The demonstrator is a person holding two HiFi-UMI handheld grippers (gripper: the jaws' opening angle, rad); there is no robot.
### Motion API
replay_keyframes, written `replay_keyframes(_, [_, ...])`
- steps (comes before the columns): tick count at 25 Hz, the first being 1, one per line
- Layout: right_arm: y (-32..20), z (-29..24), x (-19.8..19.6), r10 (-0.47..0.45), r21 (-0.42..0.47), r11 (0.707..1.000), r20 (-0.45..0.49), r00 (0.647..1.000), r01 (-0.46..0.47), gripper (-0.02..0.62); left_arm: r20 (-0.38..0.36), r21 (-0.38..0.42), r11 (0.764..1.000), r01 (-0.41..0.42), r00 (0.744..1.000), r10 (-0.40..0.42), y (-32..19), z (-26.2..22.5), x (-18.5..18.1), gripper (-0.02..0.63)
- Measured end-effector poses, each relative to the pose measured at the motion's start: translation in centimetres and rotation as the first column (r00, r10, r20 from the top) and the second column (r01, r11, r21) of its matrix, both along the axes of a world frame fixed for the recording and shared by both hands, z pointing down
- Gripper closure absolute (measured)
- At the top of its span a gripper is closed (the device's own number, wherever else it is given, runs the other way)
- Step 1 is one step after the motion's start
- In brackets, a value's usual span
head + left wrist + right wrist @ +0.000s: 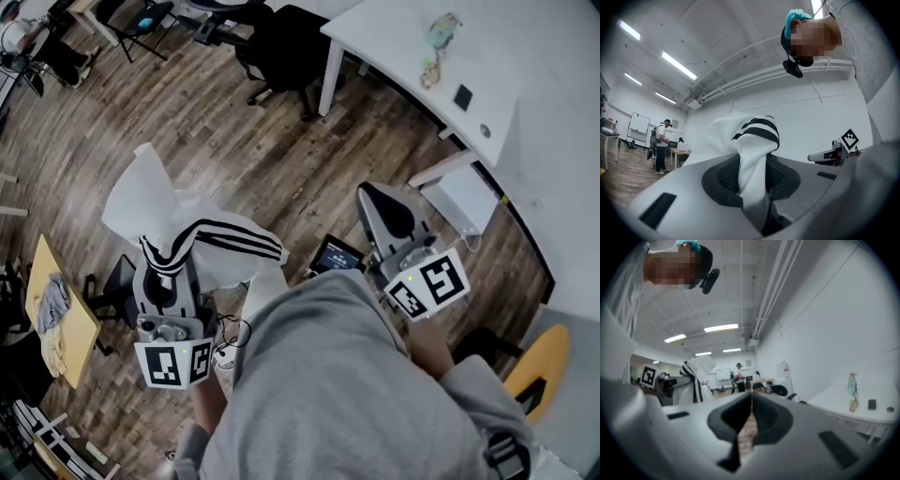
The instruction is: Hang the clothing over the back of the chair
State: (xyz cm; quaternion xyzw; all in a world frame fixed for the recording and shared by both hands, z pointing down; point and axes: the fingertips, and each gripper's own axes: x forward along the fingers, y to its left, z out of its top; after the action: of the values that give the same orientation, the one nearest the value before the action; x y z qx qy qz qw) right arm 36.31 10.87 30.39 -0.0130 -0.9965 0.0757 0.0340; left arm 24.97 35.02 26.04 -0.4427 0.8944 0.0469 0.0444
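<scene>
White with black stripes, the clothing (pixel 150 202) is pinched in your left gripper's (pixel 752 176) jaws and bunches up ahead of them, above the wood floor (pixel 281 159), while your right gripper (pixel 751 401) is off to the right, jaws squeezed together with nothing inside.

**No Words to Read Here**

No letters, numbers or brand names can be read anywhere. The only signs are black-and-white square patterns. One set is on the white cube (pixel 174 364) at the back of the left gripper (pixel 164 255). The other is on the white cube (pixel 428 286) of the right gripper (pixel 368 195). They are shapes, not words. The small dark screen (pixel 335 255) is too blurry to read.
</scene>
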Motion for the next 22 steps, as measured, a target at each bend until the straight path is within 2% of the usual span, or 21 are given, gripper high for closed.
replay_keyframes(22, [-1.9, -0.9, -15.9, 0.114, 0.041, 0.993, -0.030, 0.993, -0.112, 0.560, -0.006, 0.018, 0.995, -0.099, 0.995, 0.099, -3.6, -0.4, -19.5, 0.494])
